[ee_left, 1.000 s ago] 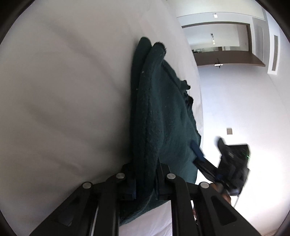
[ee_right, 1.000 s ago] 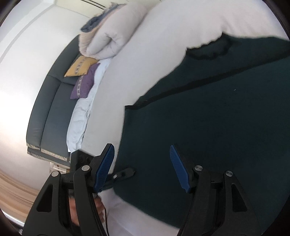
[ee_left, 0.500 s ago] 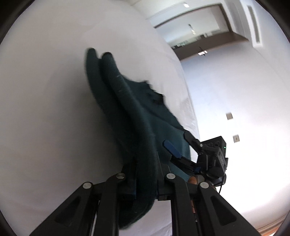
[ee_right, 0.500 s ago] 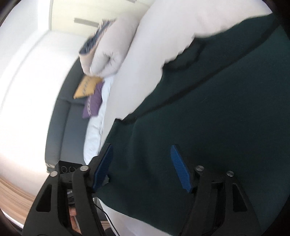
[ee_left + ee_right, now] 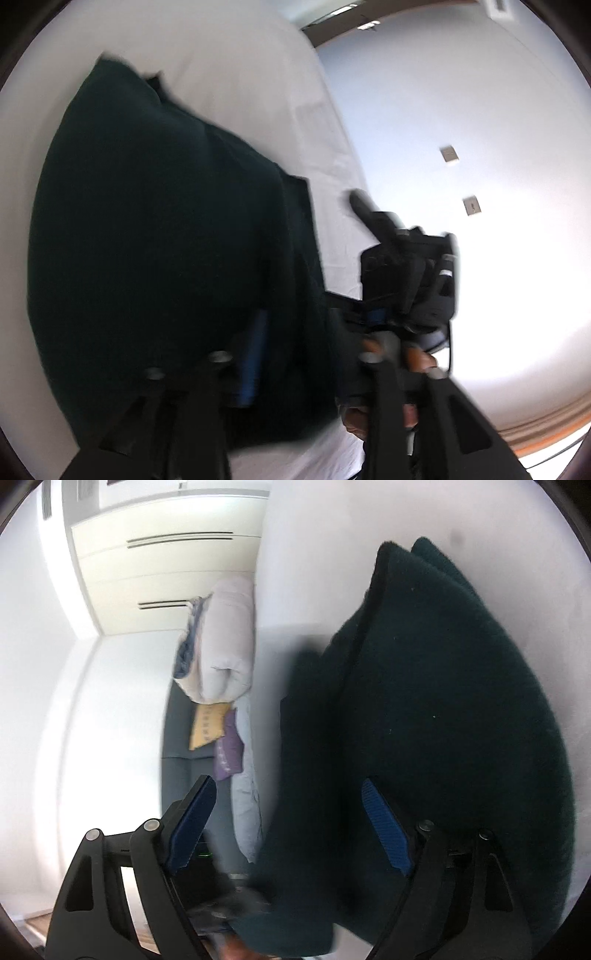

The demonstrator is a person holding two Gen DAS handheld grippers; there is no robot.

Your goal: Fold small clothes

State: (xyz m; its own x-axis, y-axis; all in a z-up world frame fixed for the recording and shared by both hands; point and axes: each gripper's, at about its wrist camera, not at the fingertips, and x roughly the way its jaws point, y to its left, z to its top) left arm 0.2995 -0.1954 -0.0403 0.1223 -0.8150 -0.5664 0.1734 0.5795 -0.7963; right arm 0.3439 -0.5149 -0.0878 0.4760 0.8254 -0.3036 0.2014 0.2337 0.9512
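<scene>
The dark green garment [image 5: 443, 709] is laid doubled on the white bed [image 5: 236, 66], its long axis running from 6 towards 12 o'clock in both wrist views. The left gripper [image 5: 306, 354] is seen opening with cloth between its jaws, no firm pinch being visible through the blur. The right gripper [image 5: 291, 830] is spread and opening with nothing pinched, the fold's near end before it; the left is judged nearer.

A: Left wrist view: which parts are unclear?
B: Motion blur smears the dark green garment [image 5: 155, 236]; it hides the left gripper [image 5: 295, 354]'s right fingertip.
A: Right wrist view?
B: The garment's left edge is blurred; the bottom edge crops it.
</scene>
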